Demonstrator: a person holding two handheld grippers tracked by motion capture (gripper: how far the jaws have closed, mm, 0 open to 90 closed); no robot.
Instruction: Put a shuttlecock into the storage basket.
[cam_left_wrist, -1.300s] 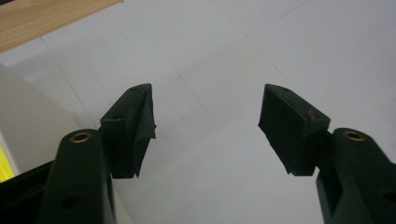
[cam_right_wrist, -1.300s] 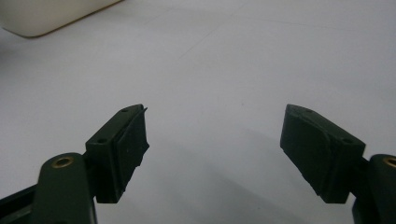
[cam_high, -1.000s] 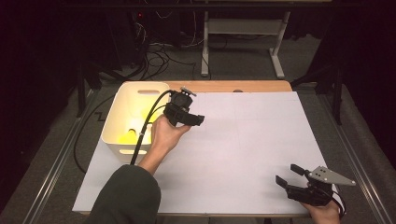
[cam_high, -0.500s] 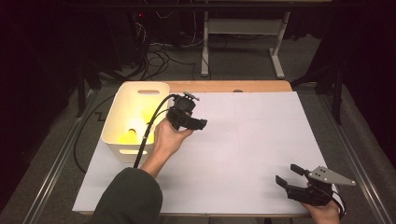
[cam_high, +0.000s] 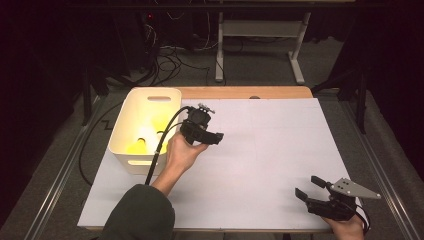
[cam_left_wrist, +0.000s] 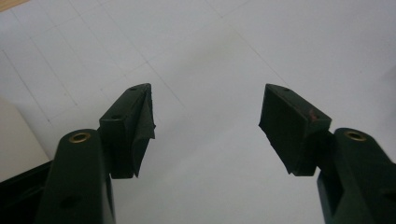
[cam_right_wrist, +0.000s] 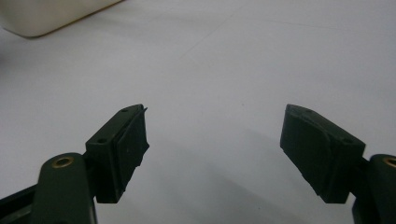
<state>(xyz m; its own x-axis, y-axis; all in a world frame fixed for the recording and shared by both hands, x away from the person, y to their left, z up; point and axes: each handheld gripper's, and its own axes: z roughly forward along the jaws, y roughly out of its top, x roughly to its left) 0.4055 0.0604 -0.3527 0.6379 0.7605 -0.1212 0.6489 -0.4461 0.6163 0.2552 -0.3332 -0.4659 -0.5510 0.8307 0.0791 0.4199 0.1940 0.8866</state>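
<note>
the left gripper (cam_high: 212, 136) is held in the person's left hand (cam_high: 181, 152) above the white sheet (cam_high: 280, 145) that covers the table, just beside the right wall of the cream tub (cam_high: 131, 125) that stands at the sheet's left edge. its jaws stand wide apart with nothing between them; in the left gripper view the left gripper (cam_left_wrist: 205, 114) shows two black pads parted over bare white sheet, with a sliver of the cream tub (cam_left_wrist: 16, 140) at the left edge of that view. a black cable (cam_high: 162, 145) trails from the gripper's body down along the forearm and its dark green sleeve (cam_high: 140, 217). inside the tub lie yellow things (cam_high: 136, 146), low against the near wall, too blurred and washed out to tell what they are or how many. the right gripper (cam_high: 311, 187) sits at the near right corner of the sheet, well apart from the tub and from the left gripper, held low in the right hand (cam_high: 345, 227), with its grey three-cornered plate (cam_high: 354, 189) on top. its jaws are also spread wide and empty; in the right gripper view the right gripper (cam_right_wrist: 215, 135) looks along the sheet, with the base of the cream tub (cam_right_wrist: 51, 16) far off at the upper left. the wooden table edge (cam_high: 240, 92) shows beyond the sheet's far side.
</note>
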